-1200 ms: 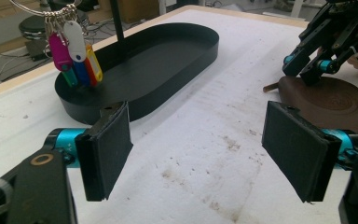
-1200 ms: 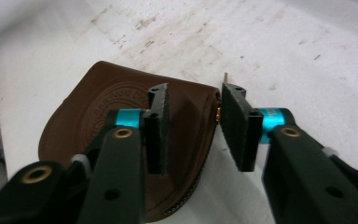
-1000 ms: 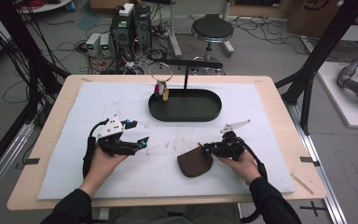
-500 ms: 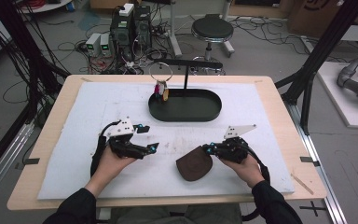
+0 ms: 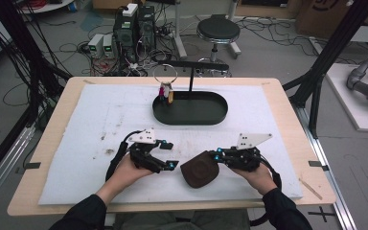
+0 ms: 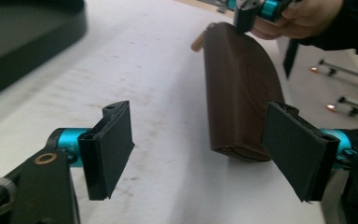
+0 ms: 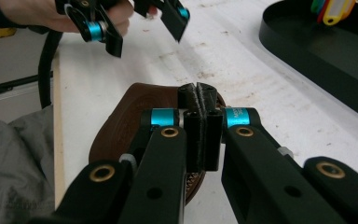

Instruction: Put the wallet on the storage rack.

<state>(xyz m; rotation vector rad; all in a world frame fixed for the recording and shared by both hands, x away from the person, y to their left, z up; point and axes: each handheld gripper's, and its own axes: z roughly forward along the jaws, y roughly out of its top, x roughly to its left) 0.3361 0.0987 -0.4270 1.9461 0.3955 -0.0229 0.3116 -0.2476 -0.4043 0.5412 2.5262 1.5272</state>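
Here, on a white, stain-flecked mat (image 5: 100, 124) covering a pale wooden counter (image 5: 287, 103), a person works a brown leather pouch (image 5: 200, 169) with a two-jaw tool in each hand. From the high view, the pouch lies near the counter's front edge between the two hands, its rounded flap showing faint concentric stitching. The right gripper (image 5: 216, 156), held low and pointing toward the person's left, has just closed its jaws and is clenched on the pouch's near edge; the right gripper view shows what the overhead cannot, the two black pads pressed flat together over the leather rim (image 7: 199, 100), with blue collars behind them. The left gripper (image 5: 170, 154) stands released beside the pouch, tilted down toward it; the left gripper view reveals its ribbed black pads (image 6: 116, 140) wide apart, the pouch's smooth brown side (image 6: 242, 88) rising just beyond the right-hand one, lifted at its far end. Farther back sits a black oval tray (image 5: 220, 111) with an upright stand, from which coloured key tags (image 5: 166, 92) hang on a wire ring.
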